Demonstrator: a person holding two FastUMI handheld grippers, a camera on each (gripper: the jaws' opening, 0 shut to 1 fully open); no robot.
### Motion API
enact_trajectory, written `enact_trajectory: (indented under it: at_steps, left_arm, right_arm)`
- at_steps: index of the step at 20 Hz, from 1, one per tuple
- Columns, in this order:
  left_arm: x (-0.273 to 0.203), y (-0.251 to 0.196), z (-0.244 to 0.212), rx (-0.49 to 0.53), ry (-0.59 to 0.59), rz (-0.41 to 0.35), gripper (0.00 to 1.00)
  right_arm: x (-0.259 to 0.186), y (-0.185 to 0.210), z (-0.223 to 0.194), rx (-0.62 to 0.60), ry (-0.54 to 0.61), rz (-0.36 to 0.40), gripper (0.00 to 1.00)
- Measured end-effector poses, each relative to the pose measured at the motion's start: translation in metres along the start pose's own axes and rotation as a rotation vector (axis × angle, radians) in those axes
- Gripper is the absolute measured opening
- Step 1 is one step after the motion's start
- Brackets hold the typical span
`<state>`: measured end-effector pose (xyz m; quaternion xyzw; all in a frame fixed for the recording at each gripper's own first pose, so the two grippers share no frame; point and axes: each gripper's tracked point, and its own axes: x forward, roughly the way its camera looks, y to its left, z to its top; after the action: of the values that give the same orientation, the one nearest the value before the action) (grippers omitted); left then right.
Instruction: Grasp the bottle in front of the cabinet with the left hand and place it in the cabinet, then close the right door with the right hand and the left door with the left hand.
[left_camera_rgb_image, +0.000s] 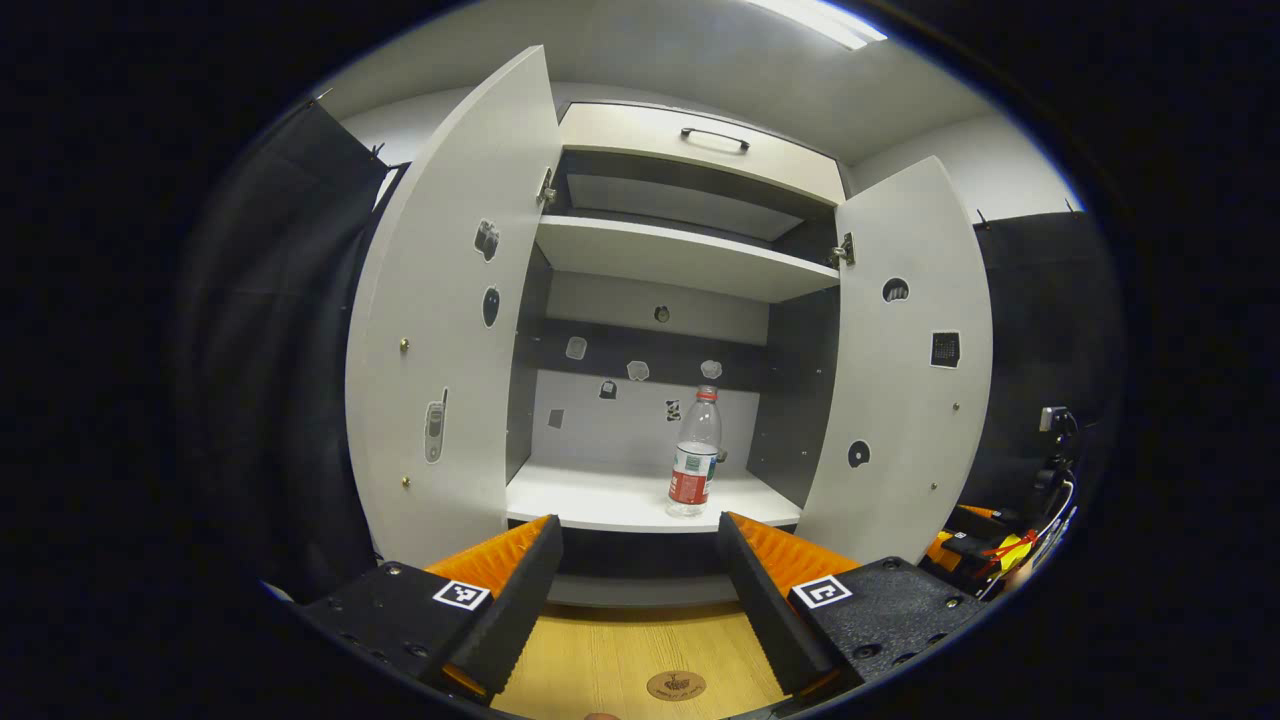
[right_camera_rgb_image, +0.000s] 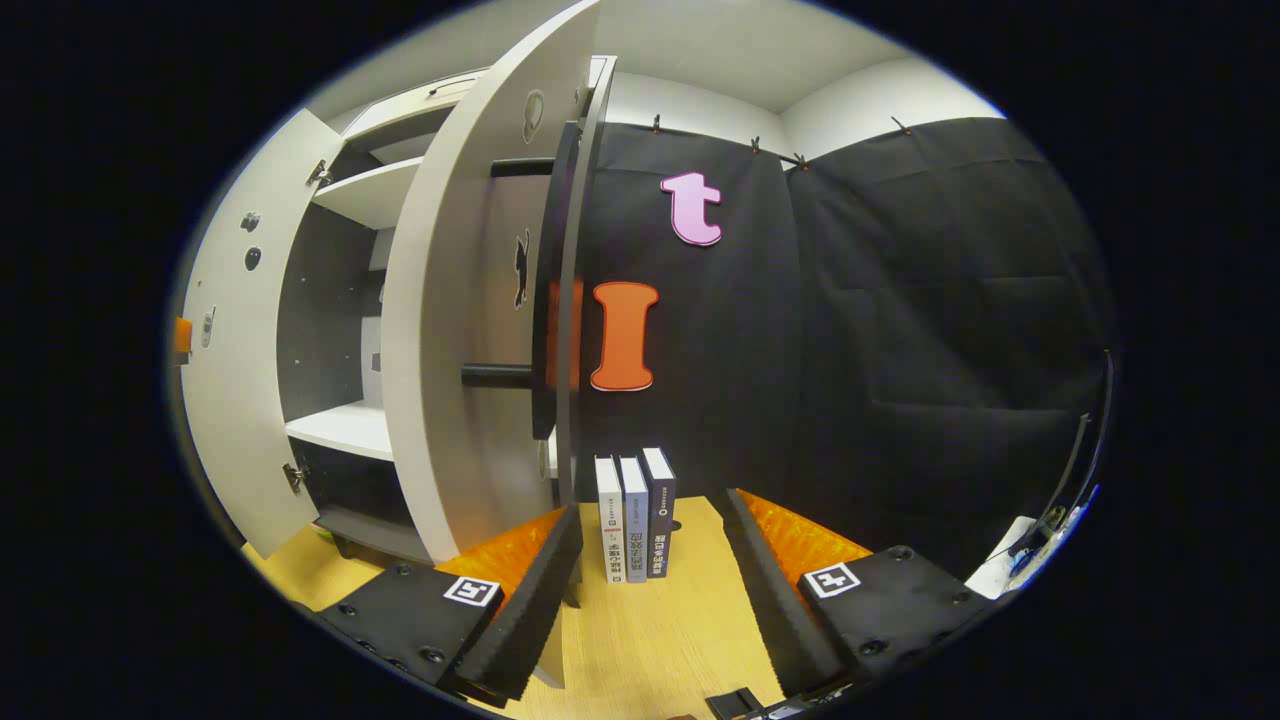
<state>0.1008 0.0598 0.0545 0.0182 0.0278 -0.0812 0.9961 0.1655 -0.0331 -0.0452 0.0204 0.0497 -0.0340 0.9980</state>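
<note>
**Bottle on the shelf, both doors open**

Wooden tabletop (left_camera_rgb_image: 600, 660) runs up to the cabinet (left_camera_rgb_image: 690, 260), whose left door (left_camera_rgb_image: 440, 320) and right door (left_camera_rgb_image: 905, 370) both stand wide. Left gripper (left_camera_rgb_image: 640, 590) has its jaws spread apart, holding nothing. One bottle (left_camera_rgb_image: 694, 455) stands upright on the lower shelf (left_camera_rgb_image: 600, 495), right of centre, beyond the fingertips. Right gripper (right_camera_rgb_image: 650, 590) is likewise spread and empty, beside the right door's edge (right_camera_rgb_image: 565, 300). Three books (right_camera_rgb_image: 636, 518) stand upright between its fingers, farther off.
</note>
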Motion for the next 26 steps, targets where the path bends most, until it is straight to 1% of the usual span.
enact_trajectory:
  at_steps: [3,7,12,16,18,21,24,26]
  left_arm:
    - [-0.004,0.008,0.002,0.010,-0.005,-0.009,0.94]
    - [-0.011,0.011,0.000,-0.011,-0.008,-0.018,0.95]
    - [-0.014,0.018,0.004,-0.002,-0.018,-0.007,0.94]
    - [-0.013,0.023,0.005,-0.030,-0.017,-0.006,0.94]
    - [-0.013,0.025,0.003,-0.018,-0.009,-0.007,0.94]
    - [-0.016,0.031,0.005,-0.008,-0.019,0.010,0.95]
    - [-0.019,0.038,-0.001,-0.050,-0.016,0.023,0.95]
    - [-0.020,0.047,-0.006,-0.060,-0.013,0.047,0.94]
  right_arm:
    - [-0.002,0.015,-0.002,0.006,0.008,0.010,0.95]
    - [-0.004,0.032,0.001,-0.011,-0.011,0.010,0.95]
    - [0.000,0.072,0.003,-0.004,-0.020,0.076,0.94]
    - [0.008,0.102,0.005,-0.007,-0.031,0.107,0.94]
    - [0.013,0.112,0.004,-0.004,-0.032,0.106,0.95]
    - [0.021,0.127,0.005,0.003,-0.035,0.118,0.95]
    - [0.032,0.145,0.007,-0.015,-0.049,0.142,0.94]
    - [0.044,0.156,0.008,-0.024,-0.055,0.153,0.94]
